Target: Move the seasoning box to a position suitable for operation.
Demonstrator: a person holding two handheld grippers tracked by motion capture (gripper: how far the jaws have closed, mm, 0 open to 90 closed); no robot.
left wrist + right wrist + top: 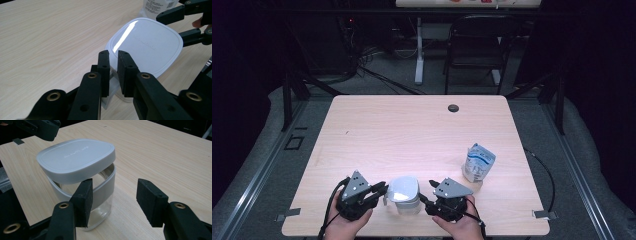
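A clear jar [405,204] with a white collar stands near the table's front edge, between my two grippers. Its pale lid [75,157] sits tilted on top, raised on the side facing the right gripper, so a gap shows under it. My left gripper [113,56] is at the lid's [147,42] near edge, its jaws a narrow gap apart with no pad pressing on the lid. My right gripper [115,192] is open beside the jar's collar [105,190]: one pad stands in front of the collar, the other is well clear on the bare wood.
A blue and white pouch [478,162] stands on the wooden table [412,130] to the right of the jar. A dark round grommet [453,108] sits near the far edge. A black chair [477,45] and a desk leg stand beyond the table.
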